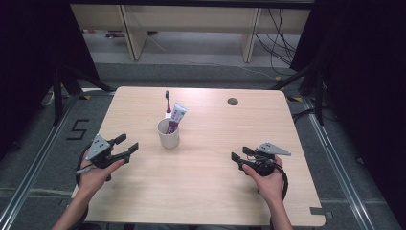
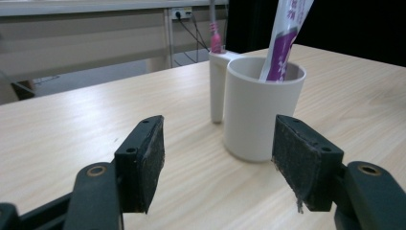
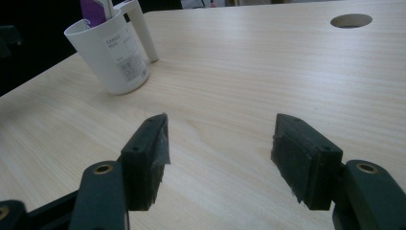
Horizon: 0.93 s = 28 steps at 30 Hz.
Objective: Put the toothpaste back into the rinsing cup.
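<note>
Both my hand-held grippers (image 1: 125,144) (image 1: 238,156) gape wide, empty. Grabbing the tube (image 2: 283,38) carelessly could tip the light cup (image 2: 257,108) mid-desk.

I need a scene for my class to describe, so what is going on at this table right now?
A person sits at a wooden table with a pair of tongs in each hand. Both the left tongs and the right tongs are open and hold nothing. Between them, nearer the left tongs, stands a white cup holding a toothpaste tube, with a toothbrush upright in its side holder. Nothing is being touched yet.
</note>
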Motion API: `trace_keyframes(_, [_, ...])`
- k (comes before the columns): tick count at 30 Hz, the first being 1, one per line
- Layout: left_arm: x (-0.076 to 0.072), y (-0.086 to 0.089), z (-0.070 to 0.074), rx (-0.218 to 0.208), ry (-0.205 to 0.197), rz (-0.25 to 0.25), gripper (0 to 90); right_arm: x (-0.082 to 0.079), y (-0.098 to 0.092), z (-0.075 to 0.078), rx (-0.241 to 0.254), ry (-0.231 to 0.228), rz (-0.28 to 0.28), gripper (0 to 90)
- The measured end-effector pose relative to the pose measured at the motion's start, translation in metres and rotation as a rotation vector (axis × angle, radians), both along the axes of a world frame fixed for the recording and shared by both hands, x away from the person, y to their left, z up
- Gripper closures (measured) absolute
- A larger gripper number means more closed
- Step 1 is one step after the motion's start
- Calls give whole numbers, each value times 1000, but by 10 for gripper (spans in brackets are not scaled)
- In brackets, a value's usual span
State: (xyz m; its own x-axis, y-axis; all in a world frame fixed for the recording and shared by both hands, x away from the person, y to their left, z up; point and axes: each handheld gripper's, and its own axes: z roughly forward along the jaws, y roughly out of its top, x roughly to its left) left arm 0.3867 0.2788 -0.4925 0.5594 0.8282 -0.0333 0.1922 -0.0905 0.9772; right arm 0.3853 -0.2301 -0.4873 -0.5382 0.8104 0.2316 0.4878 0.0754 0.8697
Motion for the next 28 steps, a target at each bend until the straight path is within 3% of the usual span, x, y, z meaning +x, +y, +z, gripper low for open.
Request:
trace_keyframes(5, [-14, 10, -11, 8, 20, 32, 352, 0, 2, -1, 7, 18, 15, 382])
trace_keyframes(10, [-20, 16, -21, 3, 24, 61, 351, 0, 2, -3, 12, 8, 21, 382])
trace_keyframes(14, [-22, 17, -25, 1, 24, 76, 350, 1, 4, -5, 15, 3, 22, 382])
trace_keyframes(15, [-22, 16, -27, 0, 25, 78, 350, 1, 4, -5, -7, 13, 12, 382])
trace_keyframes(18, [-23, 14, -31, 16, 30, 79, 349, -1, 6, -5, 40, 39, 17, 382])
trace_keyframes(21, [-24, 13, -31, 14, 23, 79, 349, -1, 6, -5, 41, 40, 18, 382])
trace_keyframes(24, [-23, 14, -32, 4, 18, 80, 347, 0, 5, -6, 8, 32, 0, 382])
trace_keyframes(28, [-23, 13, -32, 11, 22, 80, 345, 1, 6, -8, 16, 28, 25, 382])
